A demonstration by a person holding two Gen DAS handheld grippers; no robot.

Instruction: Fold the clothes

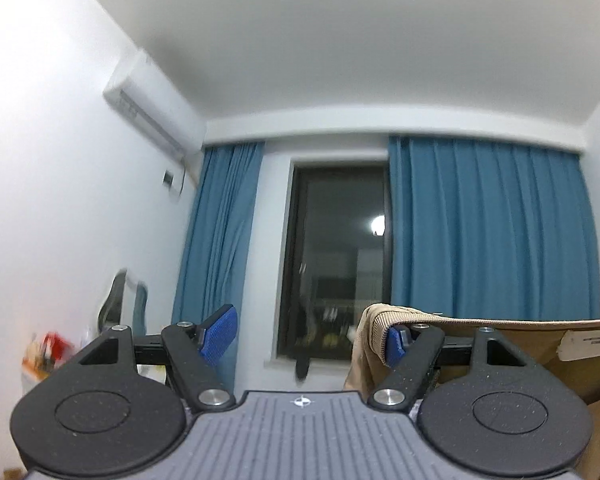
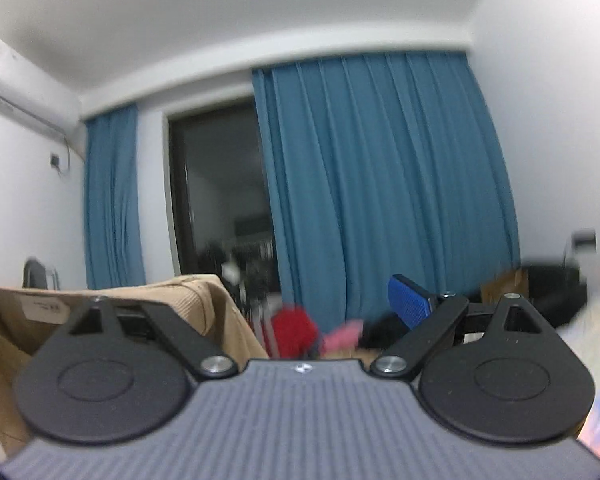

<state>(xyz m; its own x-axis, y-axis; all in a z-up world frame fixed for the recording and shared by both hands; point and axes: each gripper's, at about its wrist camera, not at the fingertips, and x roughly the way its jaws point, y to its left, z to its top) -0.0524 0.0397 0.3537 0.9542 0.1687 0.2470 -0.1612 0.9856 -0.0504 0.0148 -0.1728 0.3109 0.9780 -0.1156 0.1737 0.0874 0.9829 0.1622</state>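
A tan corduroy garment [image 1: 532,356] is lifted into the air and stretched between my two grippers, its white label [image 1: 586,344] facing the camera. In the left wrist view my left gripper [image 1: 308,338] has its jaws wide apart. The cloth is draped over its right blue pad [image 1: 395,345], while the left pad [image 1: 220,332] is bare. In the right wrist view the same garment [image 2: 180,300] covers the left finger of my right gripper [image 2: 300,304]. That gripper's right pad [image 2: 408,302] is bare. Nothing lies in the gap between either pair of jaws.
Ahead are blue curtains [image 1: 488,232] on both sides of a dark window [image 1: 336,260], and an air conditioner [image 1: 148,104] is mounted high on the left wall. A chair [image 1: 120,304] stands at the left. Low in the right wrist view lie blurred red [image 2: 292,328] and pink [image 2: 344,336] items.
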